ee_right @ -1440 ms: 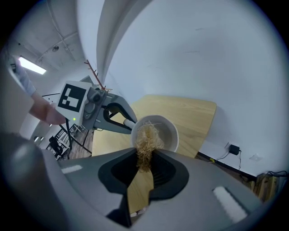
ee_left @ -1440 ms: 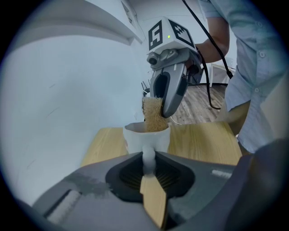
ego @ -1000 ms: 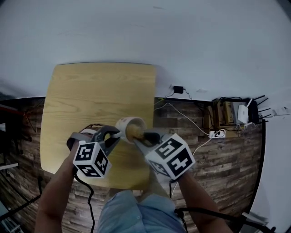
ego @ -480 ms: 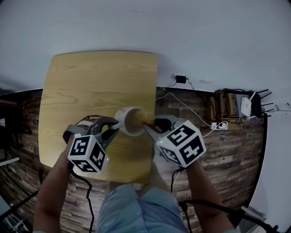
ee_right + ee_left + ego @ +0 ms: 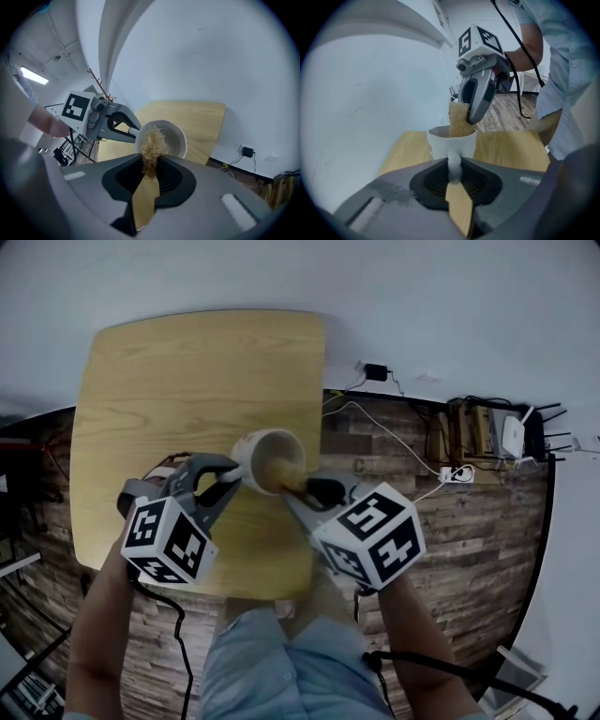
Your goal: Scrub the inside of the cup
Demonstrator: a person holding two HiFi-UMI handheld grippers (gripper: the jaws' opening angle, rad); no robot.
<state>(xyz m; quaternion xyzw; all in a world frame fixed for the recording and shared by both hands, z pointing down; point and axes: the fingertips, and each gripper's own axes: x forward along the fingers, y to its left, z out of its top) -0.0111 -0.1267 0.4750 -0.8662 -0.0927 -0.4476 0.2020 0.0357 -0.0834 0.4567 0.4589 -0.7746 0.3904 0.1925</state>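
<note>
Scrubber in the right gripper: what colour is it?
Pale straw-tan scrubber, best seen in the right gripper view.

A pale wooden surface (image 5: 187, 381) with rounded corners spreads beneath and beyond my fingers (image 5: 220, 498), over a dark plank floor (image 5: 469, 559) that meets a white wall (image 5: 422, 306). Out past my right fingers, along the wall's foot, lie a black adapter (image 5: 376, 372), a white cable (image 5: 389, 439) and power strip (image 5: 452, 472), and farther right a white router (image 5: 514, 437).
</note>
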